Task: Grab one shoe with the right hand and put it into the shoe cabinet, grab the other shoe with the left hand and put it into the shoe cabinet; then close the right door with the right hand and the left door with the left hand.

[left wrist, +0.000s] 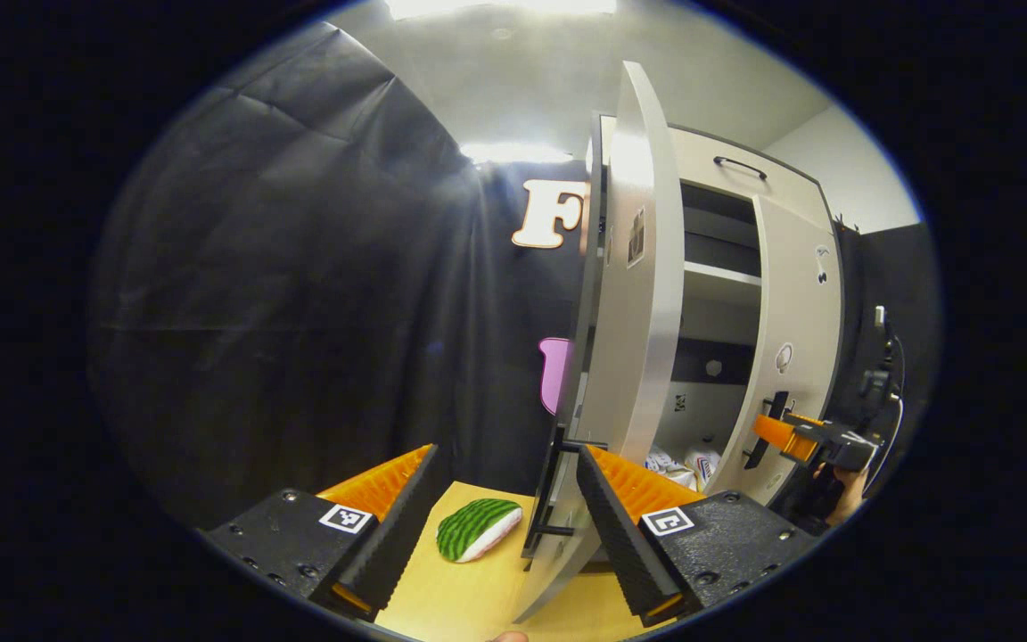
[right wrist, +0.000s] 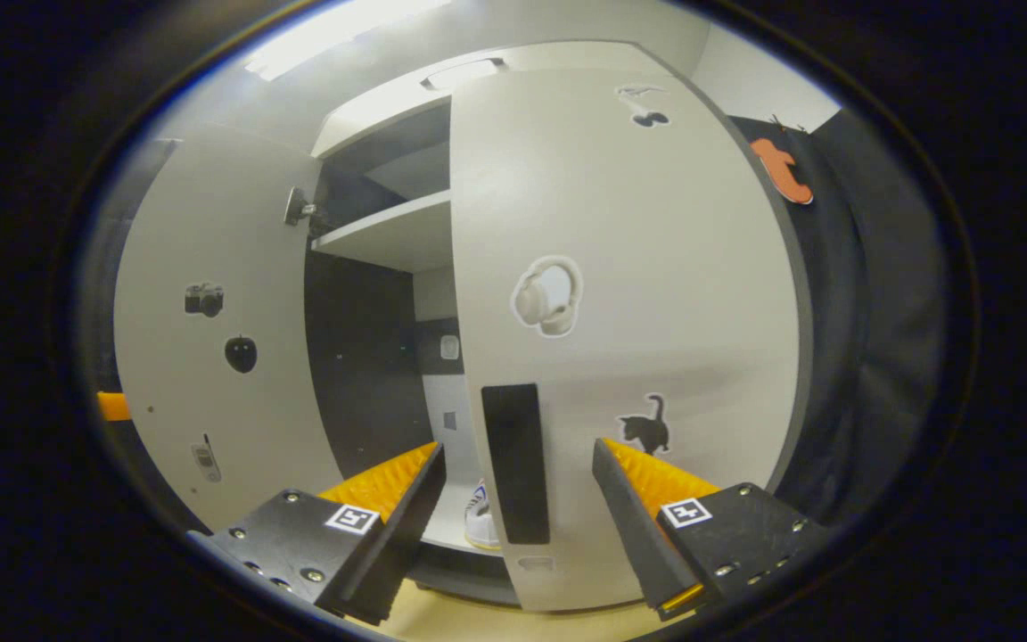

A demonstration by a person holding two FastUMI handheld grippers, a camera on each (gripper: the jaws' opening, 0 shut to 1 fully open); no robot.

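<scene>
The white shoe cabinet (left wrist: 727, 169) stands ahead. Its left door (left wrist: 634, 312) swings far out, seen edge-on, and its black handle (left wrist: 547, 499) lies between the fingers of my open left gripper (left wrist: 506, 450), untouched. Two white shoes (left wrist: 683, 464) rest on the bottom shelf inside. The right door (right wrist: 620, 312) is partly swung in. Its black handle (right wrist: 515, 464) stands between the spread fingers of my open right gripper (right wrist: 518, 446), which also appears by that door (left wrist: 776, 430). One shoe (right wrist: 480, 522) peeks past the door's edge.
A watermelon-slice toy (left wrist: 478, 528) lies on the wooden floor board (left wrist: 451, 606) left of the cabinet. Stickers dot both doors. The left door's inner face (right wrist: 210, 339) fills the left side of the right gripper view. A hand (left wrist: 843, 499) holds the right gripper.
</scene>
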